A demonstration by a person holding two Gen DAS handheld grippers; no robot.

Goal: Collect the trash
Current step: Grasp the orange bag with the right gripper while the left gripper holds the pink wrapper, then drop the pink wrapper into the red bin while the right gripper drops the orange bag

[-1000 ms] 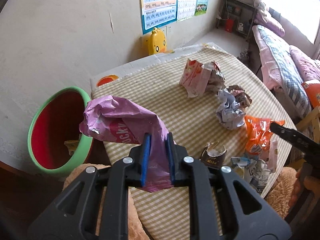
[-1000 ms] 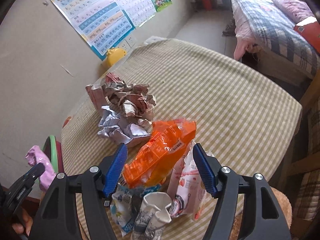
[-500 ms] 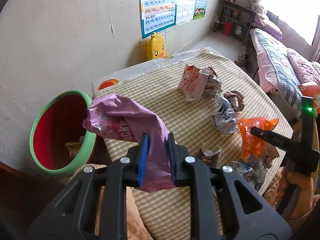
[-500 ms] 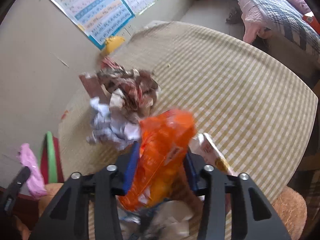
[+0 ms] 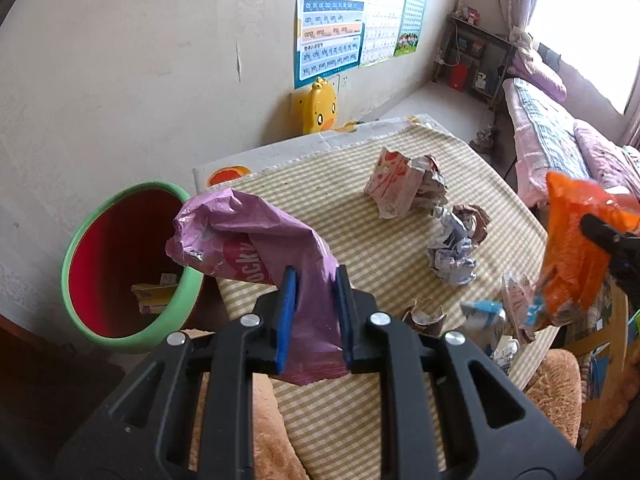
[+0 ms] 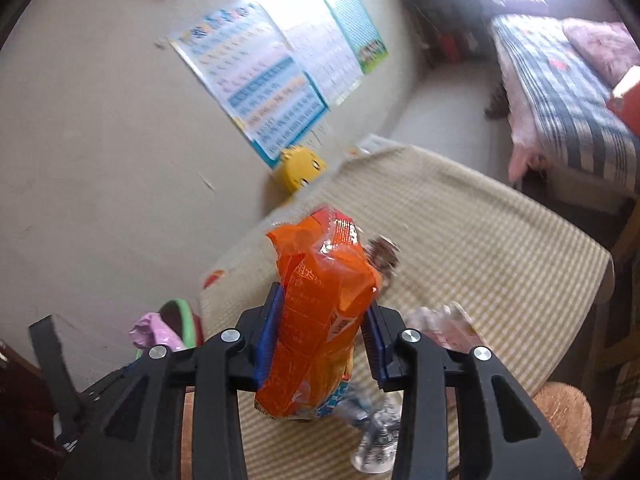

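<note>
My left gripper [image 5: 313,280] is shut on a crumpled purple wrapper [image 5: 248,240], held above the table's left edge next to the bin [image 5: 100,336], a green-rimmed one with a red inside. The wrapper's far end hangs over the bin's rim. My right gripper [image 6: 323,312] is shut on an orange snack bag [image 6: 320,312], lifted above the checked tablecloth [image 6: 500,240]. The orange bag also shows at the right of the left wrist view [image 5: 572,248]. The purple wrapper [image 6: 154,330] and bin rim [image 6: 186,312] show at the lower left of the right wrist view.
Crumpled paper wads [image 5: 404,188] [image 5: 456,244] lie mid-table. Several small wrappers [image 5: 492,316] lie near the front right edge. A yellow duck stool [image 5: 318,108] stands by the wall. A bed [image 5: 560,144] is at the right. A brown cushion [image 5: 556,388] is below the table's edge.
My right gripper closed on the orange bag and lifted it off the table. My left gripper kept hold of the purple wrapper and stayed by the bin.
</note>
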